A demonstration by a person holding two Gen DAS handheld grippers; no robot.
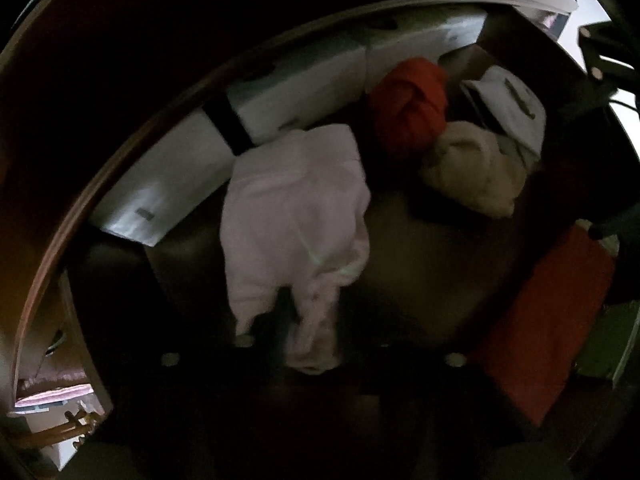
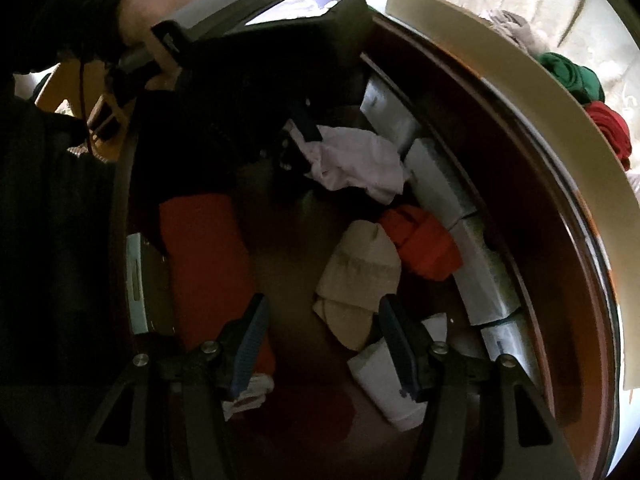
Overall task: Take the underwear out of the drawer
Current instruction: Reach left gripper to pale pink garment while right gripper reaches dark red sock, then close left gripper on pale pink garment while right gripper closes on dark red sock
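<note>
White boxes (image 2: 436,184) along wall; green roll (image 2: 572,76) on bed.

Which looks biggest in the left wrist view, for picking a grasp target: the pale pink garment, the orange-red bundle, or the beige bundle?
1. pale pink garment, clearly largest, though it hangs nearest the camera, pinched in the left gripper.
2. orange-red bundle and beige bundle look about alike; no ranking.
</note>
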